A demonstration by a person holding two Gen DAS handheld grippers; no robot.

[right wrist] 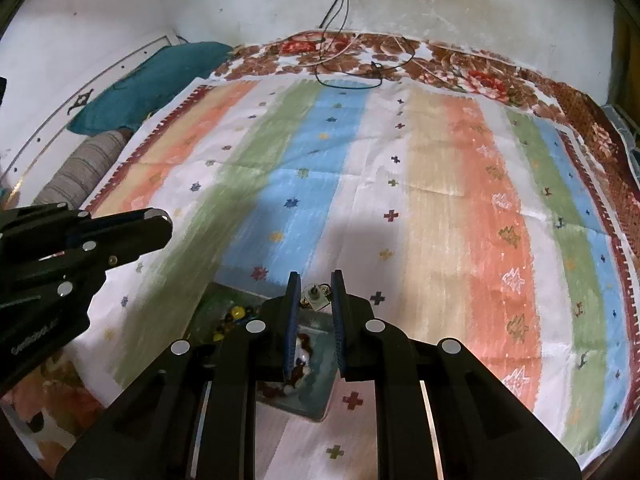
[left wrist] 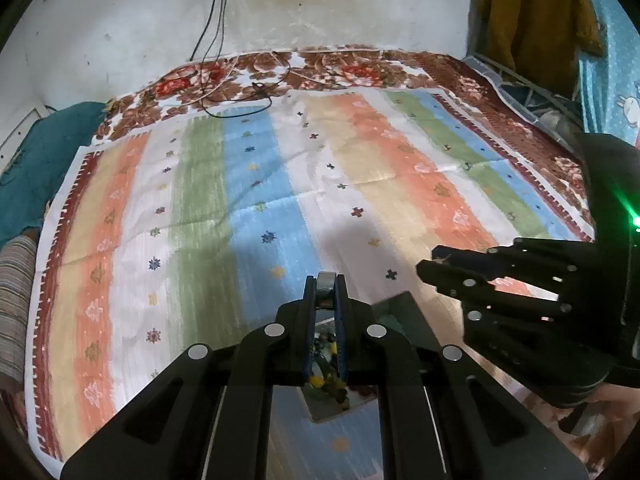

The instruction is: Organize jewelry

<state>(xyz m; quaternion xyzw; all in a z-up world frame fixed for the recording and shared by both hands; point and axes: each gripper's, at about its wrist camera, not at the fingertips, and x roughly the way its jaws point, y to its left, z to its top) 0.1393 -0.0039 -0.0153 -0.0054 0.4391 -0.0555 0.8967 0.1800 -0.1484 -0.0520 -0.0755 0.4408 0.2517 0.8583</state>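
My left gripper (left wrist: 325, 286) is shut on a grey metal ring (left wrist: 325, 289), held above a clear tray (left wrist: 404, 312) of jewelry on the striped cloth. Yellow and dark beads (left wrist: 326, 384) show in the tray between my fingers. My right gripper (right wrist: 316, 286) is a little open, with a small silver earring (right wrist: 315, 295) between its fingertips; I cannot tell whether it grips it. The tray (right wrist: 316, 400) lies below it, with yellow beads (right wrist: 234, 314) and brown and white pieces (right wrist: 300, 360). Each gripper shows in the other's view: the right one (left wrist: 430, 266) and the left one (right wrist: 160, 222).
A striped multicoloured cloth (left wrist: 280, 200) covers a floral bedspread (left wrist: 320, 68). Black cables (left wrist: 240, 92) lie at the far edge by the wall. A teal pillow (right wrist: 152, 80) and a striped bolster (right wrist: 84, 172) lie at the left.
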